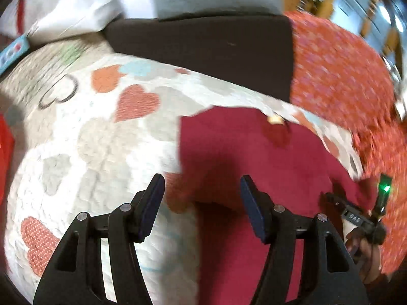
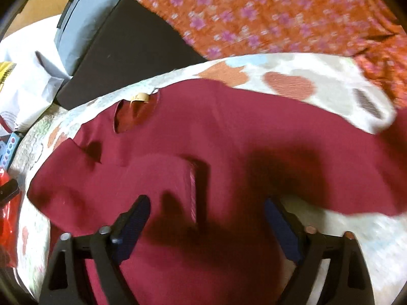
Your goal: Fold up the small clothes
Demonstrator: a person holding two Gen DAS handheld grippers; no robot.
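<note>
Dark red small shirt lying spread on a heart-print quilt

The dark red shirt (image 2: 229,132) lies mostly flat on the heart-print quilt (image 2: 318,81), its round neckline toward 10 o'clock in the right wrist view, with a tan label (image 2: 140,97) showing inside the collar. One sleeve runs out toward 9 o'clock, and a part of the cloth is folded over onto the body near the middle, its pinkish hem edge (image 2: 192,190) standing as a straight line. The fabric is plain and smooth with few wrinkles. In the left wrist view the shirt (image 1: 241,157) fills the lower right, its straight edge running from centre toward 6 o'clock.
</note>
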